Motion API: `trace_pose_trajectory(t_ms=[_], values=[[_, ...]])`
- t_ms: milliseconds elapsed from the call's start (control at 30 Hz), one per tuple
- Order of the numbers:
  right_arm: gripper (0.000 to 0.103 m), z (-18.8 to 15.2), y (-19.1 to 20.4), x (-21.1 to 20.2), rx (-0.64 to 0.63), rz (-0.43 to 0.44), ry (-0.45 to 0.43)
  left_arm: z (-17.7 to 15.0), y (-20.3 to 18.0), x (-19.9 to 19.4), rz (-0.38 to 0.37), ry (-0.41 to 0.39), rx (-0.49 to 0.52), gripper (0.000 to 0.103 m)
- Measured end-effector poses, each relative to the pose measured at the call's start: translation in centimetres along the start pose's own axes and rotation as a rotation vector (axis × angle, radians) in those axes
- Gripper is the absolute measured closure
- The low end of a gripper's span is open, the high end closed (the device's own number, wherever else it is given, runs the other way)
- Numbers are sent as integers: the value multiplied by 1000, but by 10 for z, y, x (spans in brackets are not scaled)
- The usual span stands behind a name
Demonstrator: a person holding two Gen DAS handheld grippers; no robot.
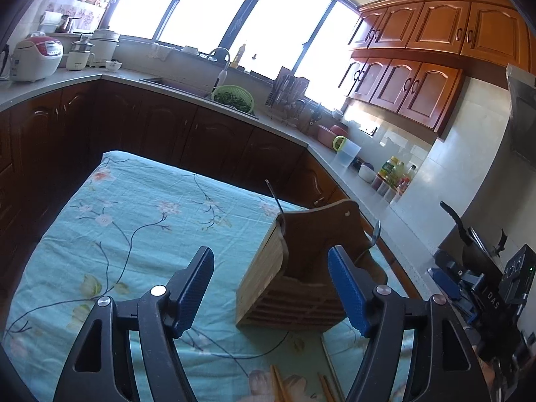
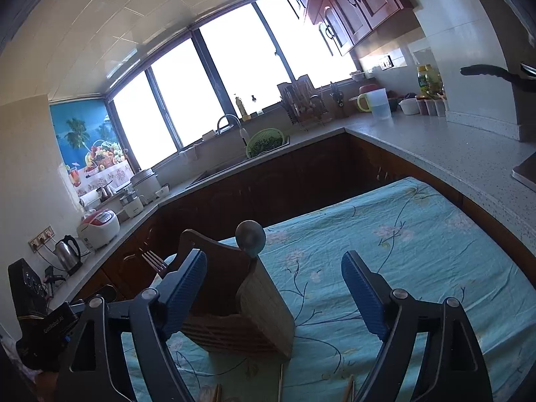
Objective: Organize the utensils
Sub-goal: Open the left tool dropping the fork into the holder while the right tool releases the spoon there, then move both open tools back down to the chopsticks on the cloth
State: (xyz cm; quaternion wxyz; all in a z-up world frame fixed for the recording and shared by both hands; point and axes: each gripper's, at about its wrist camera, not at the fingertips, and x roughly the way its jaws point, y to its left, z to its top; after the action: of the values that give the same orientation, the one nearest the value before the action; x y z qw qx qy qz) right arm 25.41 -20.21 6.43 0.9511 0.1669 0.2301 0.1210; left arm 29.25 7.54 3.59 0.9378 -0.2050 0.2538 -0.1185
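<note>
While both wrist cameras look down at the same wooden utensil holder, each catches something the other misses. From the left wrist, a thin utensil handle sticks up from the holder's near-left corner and a second metal handle leans out on the far side by the counter; the right gripper's body appears at the right edge. From the right wrist, a fork pokes tines-up at the holder's left side, partly behind a blue pad, and a round spoon bowl stands above the holder's top edge.

No earlier frame is given, so only the stance shows: the left gripper stands wide, its blue pads apart with nothing pressed between them, the holder seen beyond the gap. The right gripper is likewise spread wide and grips nothing.

Wooden chopsticks lie on the cloth at the bottom edge of the left view, in front of the holder; stick ends also show low in the right view.

The bench wears a light blue floral cloth. Around it runs a grey kitchen counter with dark cabinets below, a sink with a green colander, a rice cooker, and bright windows.
</note>
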Motion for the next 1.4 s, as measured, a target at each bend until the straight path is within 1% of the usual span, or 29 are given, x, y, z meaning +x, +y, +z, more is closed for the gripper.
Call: trace_pose_trajectory(t_ms=[133, 300, 467, 567, 667, 833, 933, 1067, 1233, 1300, 1400], values=[[18, -14, -5, -22, 21, -5, 30, -17, -5, -27, 32, 21, 11, 27], [18, -36, -11, -52, 40, 0, 69, -39, -8, -59, 40, 74, -6, 27], [18, -56, -18, -77, 52, 0, 109, -52, -7, -87, 52, 119, -10, 27], [18, -68, -23, -96, 63, -25, 90, -62, -10, -103, 61, 136, 2, 27], [18, -79, -26, -112, 49, -52, 77, -74, -14, -117, 74, 129, 27, 27], [18, -99, -20, -134, -40, -104, 41, -97, -22, -136, 117, 100, 104, 27], [18, -111, -17, -139, -87, -123, 55, -109, -23, -141, 126, 123, 124, 27], [18, -122, -21, -134, -92, -119, 102, -116, -25, -145, 139, 150, 136, 27], [19, -129, -30, -128, -74, -141, 152, -116, -26, -141, 164, 192, 149, 27], [19, -130, -33, -126, -67, -136, 165, -115, -28, -138, 182, 216, 159, 28], [24, -131, -36, -120, -62, -139, 198, -115, -31, -131, 198, 254, 178, 29]])
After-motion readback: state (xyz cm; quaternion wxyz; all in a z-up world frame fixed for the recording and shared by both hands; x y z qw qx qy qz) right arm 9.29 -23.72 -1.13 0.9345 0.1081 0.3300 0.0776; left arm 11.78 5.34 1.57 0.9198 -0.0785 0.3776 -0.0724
